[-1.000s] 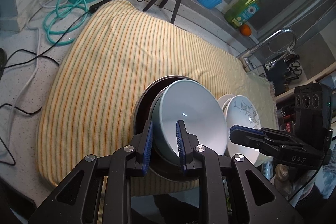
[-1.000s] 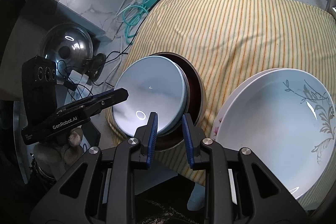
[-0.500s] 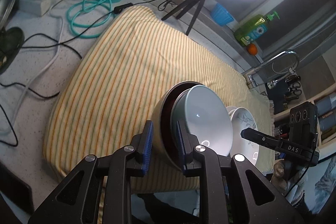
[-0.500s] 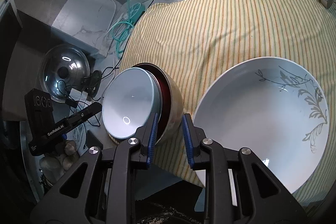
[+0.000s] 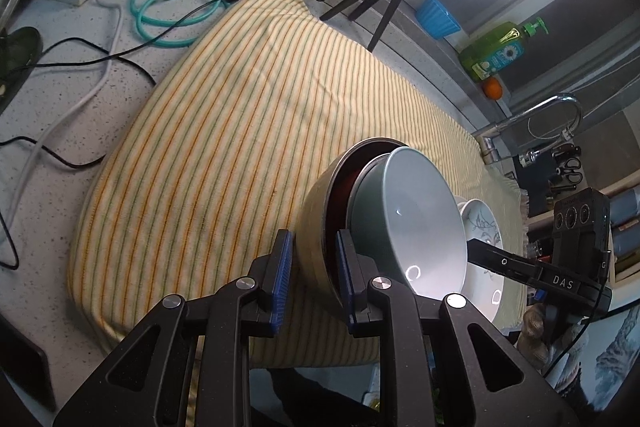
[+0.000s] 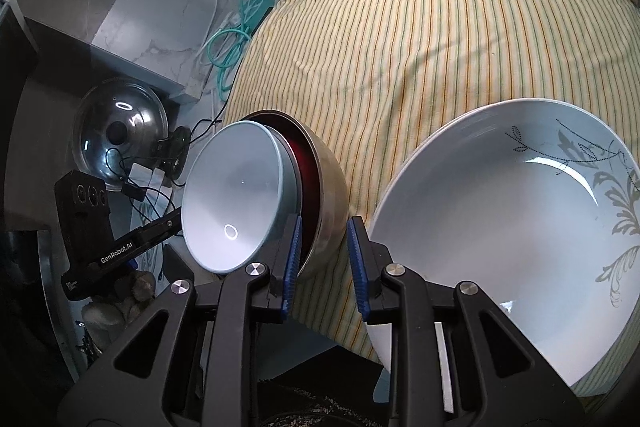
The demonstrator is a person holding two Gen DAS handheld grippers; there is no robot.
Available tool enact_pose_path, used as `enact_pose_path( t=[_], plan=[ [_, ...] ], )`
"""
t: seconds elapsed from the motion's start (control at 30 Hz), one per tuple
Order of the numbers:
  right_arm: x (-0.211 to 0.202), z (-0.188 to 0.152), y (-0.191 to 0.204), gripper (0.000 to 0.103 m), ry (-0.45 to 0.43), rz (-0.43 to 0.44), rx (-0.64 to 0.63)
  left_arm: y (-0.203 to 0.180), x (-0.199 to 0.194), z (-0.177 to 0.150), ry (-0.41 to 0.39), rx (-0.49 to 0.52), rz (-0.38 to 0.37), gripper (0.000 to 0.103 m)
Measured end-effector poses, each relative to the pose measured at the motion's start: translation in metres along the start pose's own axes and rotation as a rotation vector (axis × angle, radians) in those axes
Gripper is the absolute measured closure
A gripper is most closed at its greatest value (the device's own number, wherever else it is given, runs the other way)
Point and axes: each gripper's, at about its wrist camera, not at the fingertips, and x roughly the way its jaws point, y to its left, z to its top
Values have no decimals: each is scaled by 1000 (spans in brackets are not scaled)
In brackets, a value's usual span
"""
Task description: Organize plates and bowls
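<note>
Two grippers clamp one nested bowl stack, tilted on edge over striped towel (image 5: 224, 131). Left gripper (image 5: 312, 279) pinches steel bowl (image 5: 316, 231) rim; pale blue bowl (image 5: 416, 211) nests inside. Right gripper (image 6: 324, 259) pinches same steel rim. White floral plate (image 6: 500, 235) lies at 3 o'clock of stack in right view, on towel.

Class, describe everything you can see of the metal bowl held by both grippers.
The metal bowl looks like brushed steel outside, with a dark red inside. It is tipped steeply on its side above the striped cloth. A pale blue bowl is nested in it. The left gripper and the right gripper each pinch its rim, one pad inside and one outside. Beside it lies a white plate with a leaf pattern.
</note>
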Motion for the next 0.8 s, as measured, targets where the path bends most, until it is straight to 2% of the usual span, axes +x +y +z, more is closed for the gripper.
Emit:
enact_pose_path(
  t=[0.27, 0.37, 0.53, 0.7, 0.8],
  plan=[
    [13, 2, -1, 79, 29, -1, -4, 5, 8, 3, 21, -23, -16, 84],
    [18, 3, -1, 83, 42, 7, -3, 5, 11, 3, 28, -23, -21, 84],
    [21, 4, 0, 88, 53, 19, -7, 5, 11, 5, 28, -22, -25, 87],
    [21, 6, 1, 88, 57, 20, -13, 0, 10, 6, 24, -5, -21, 93],
    [20, 6, 1, 88, 55, 24, -19, -2, 9, 7, 20, 8, -16, 93]
  ],
)
